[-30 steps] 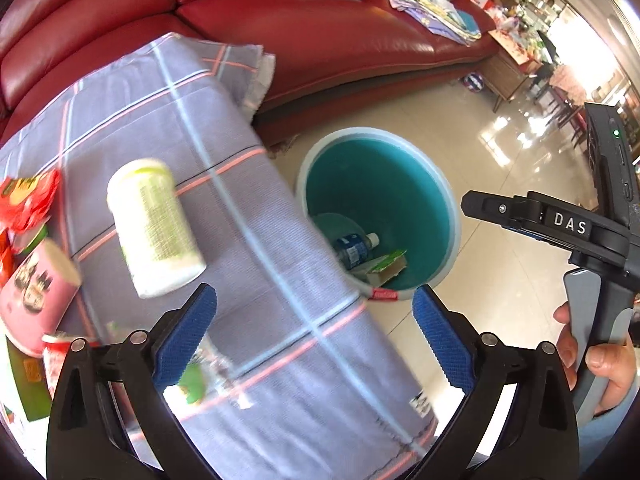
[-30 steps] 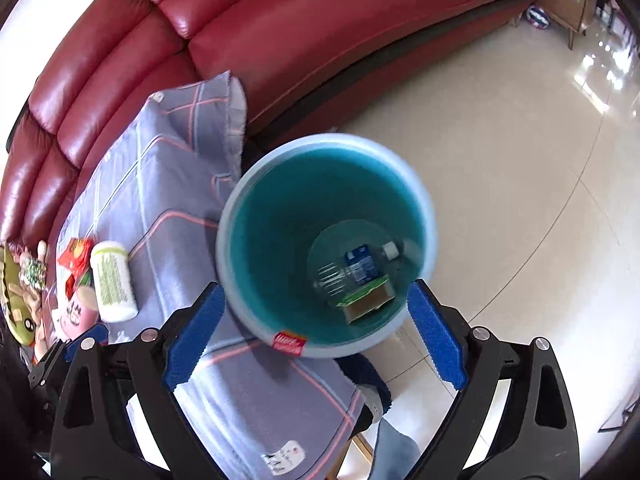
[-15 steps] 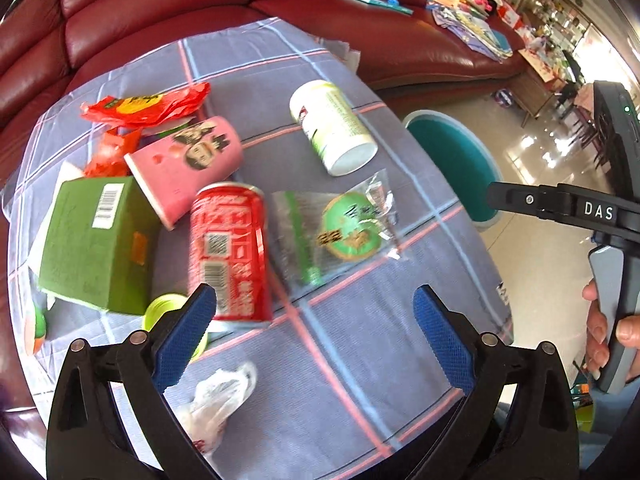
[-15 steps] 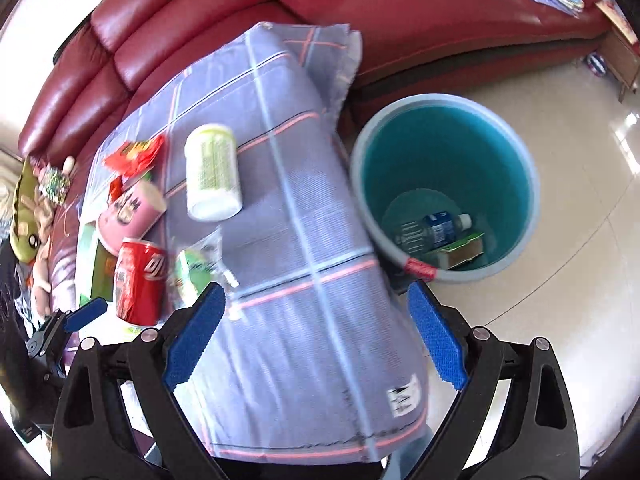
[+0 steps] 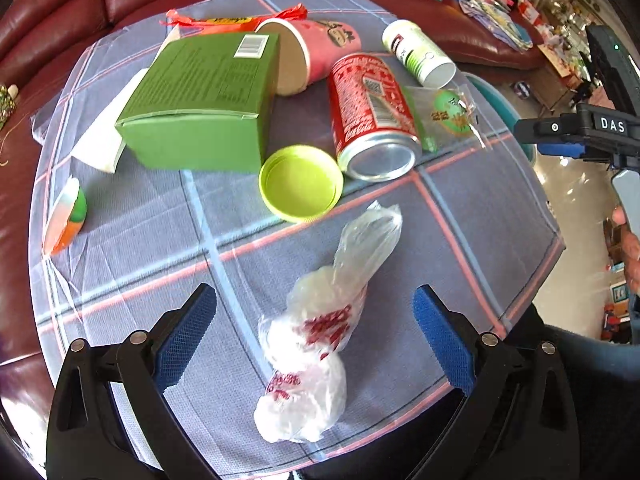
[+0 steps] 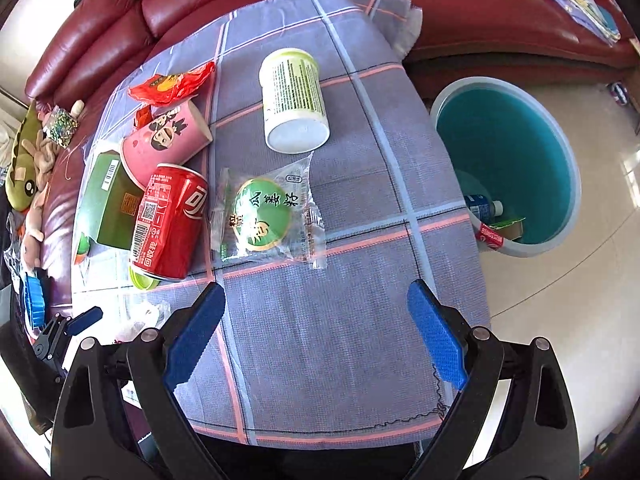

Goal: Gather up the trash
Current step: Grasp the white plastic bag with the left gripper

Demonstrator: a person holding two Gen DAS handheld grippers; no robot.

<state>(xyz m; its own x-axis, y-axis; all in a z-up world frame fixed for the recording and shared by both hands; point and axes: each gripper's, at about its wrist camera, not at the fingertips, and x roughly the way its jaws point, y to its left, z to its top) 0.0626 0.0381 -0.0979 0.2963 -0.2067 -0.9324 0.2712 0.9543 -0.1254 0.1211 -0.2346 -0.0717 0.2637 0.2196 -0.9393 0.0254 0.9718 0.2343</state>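
Trash lies on a table under a grey plaid cloth. A crumpled plastic bag sits right between the open fingers of my left gripper. Beyond it lie a lime lid, a red can, a green box, a pink paper cup, a white jar and a clear snack packet. My right gripper hangs open and empty over the near cloth, short of the snack packet and red can. The teal bin stands on the floor to the right.
A red leather sofa curves behind the table, with books and papers on its seat. Plush toys lie at the left. A red wrapper and an orange-green wrapper sit at the cloth's edges. Shiny tile floor spreads right.
Both grippers have swung left from over the bin to above the table. The left one has dropped low so that the plastic bag now lies between its fingers. Both stay open.
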